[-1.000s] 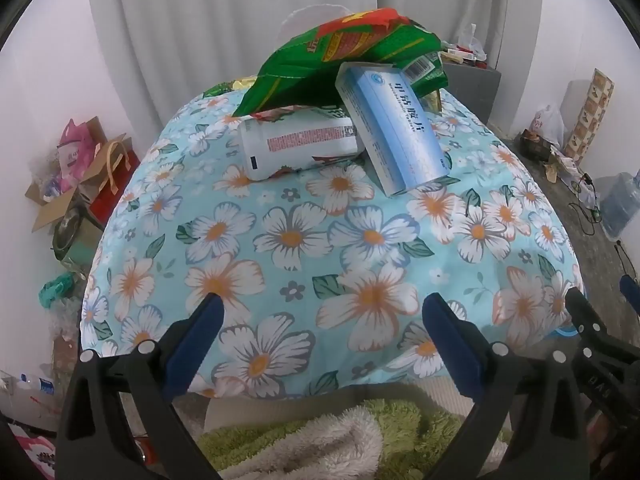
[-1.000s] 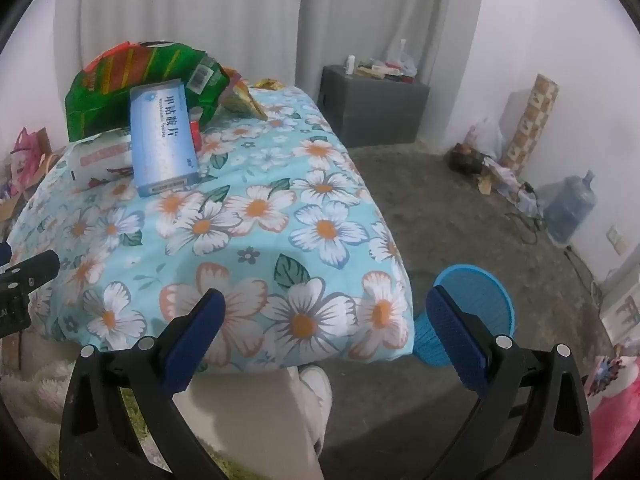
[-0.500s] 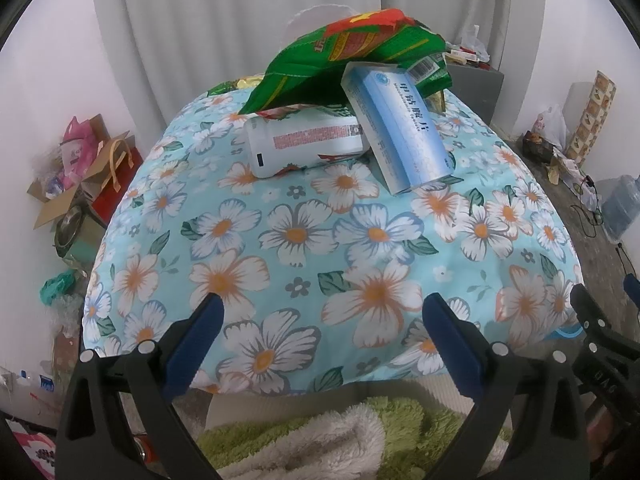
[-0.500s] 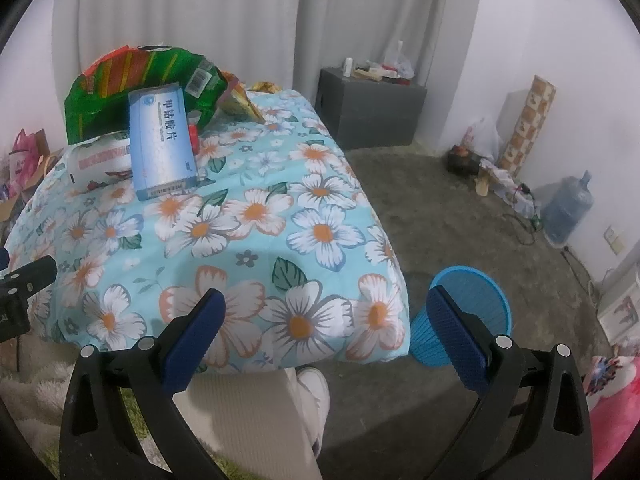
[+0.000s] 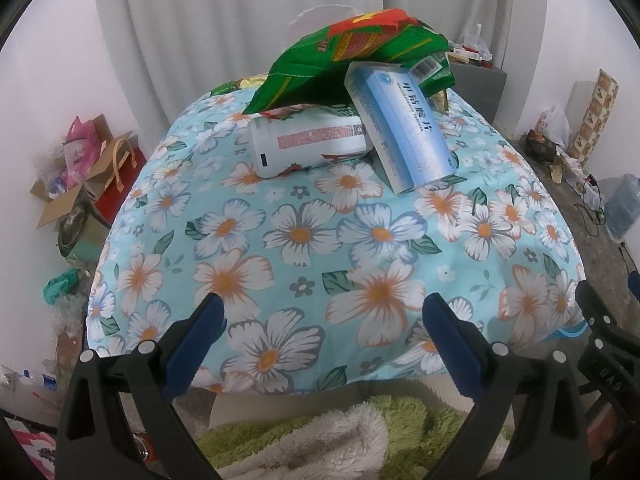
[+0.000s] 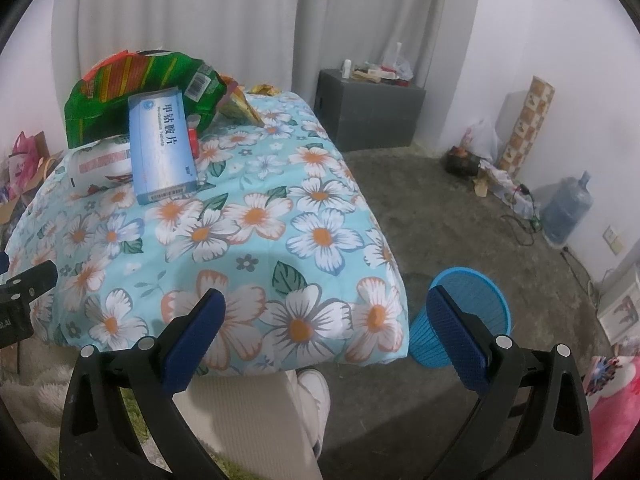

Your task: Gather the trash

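Left wrist view: left gripper [image 5: 320, 336] spread wide, nothing between the pads — hanging over the near edge of the flowered cloth [image 5: 304, 240]. Far side of the cloth, all the trash in one heap: green snack bag [image 5: 352, 56] on top, white bottle [image 5: 308, 144] lying on its side beneath it, blue box [image 5: 400, 128] propped against the bottle. Nothing picked up yet, by the look of it.

Right wrist view: right gripper [image 6: 324, 332] just as wide open and just as empty, near corner of the cloth below. Blue basket [image 6: 468, 316] on the floor just beside that corner — empty as far as can be seen. Same heap well up the cloth. Whole job left: bag, bottle, box, all to go.
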The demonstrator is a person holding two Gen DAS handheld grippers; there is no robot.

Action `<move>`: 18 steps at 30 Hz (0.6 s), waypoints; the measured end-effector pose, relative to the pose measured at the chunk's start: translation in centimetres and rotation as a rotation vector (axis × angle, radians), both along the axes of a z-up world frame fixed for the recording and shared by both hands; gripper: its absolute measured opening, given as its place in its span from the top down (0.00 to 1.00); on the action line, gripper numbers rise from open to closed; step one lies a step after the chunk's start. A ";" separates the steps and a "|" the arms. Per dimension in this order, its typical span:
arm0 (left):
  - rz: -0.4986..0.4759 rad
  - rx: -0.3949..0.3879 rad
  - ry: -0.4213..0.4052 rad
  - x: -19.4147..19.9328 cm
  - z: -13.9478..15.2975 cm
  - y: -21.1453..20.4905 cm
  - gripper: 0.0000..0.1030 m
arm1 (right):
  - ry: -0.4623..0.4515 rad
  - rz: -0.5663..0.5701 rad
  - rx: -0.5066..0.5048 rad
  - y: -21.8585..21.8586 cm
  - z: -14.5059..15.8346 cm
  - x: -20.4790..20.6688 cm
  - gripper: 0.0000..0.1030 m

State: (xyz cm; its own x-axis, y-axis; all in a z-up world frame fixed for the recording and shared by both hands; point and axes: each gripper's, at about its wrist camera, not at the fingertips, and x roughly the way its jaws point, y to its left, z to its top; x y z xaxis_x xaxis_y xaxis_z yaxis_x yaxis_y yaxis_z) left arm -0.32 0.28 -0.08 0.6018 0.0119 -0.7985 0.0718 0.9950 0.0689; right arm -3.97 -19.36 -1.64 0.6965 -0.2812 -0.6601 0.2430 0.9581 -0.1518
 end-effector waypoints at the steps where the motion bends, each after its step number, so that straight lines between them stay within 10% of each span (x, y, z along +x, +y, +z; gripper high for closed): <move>1: 0.000 0.000 -0.001 0.0 0.0 0.0 0.05 | 0.000 0.000 0.000 0.0 0.0 0.0 0.06; 18: 0.014 0.013 -0.004 -0.1 0.3 0.3 0.05 | -0.007 0.000 0.000 0.0 0.3 0.2 0.06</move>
State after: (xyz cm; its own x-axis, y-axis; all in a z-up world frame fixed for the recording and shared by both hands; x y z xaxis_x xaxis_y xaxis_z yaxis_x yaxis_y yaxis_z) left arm -0.38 0.59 0.21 0.6050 0.0307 -0.7957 0.0574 0.9950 0.0820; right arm -3.79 -19.35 -1.32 0.7010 -0.2812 -0.6554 0.2443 0.9581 -0.1498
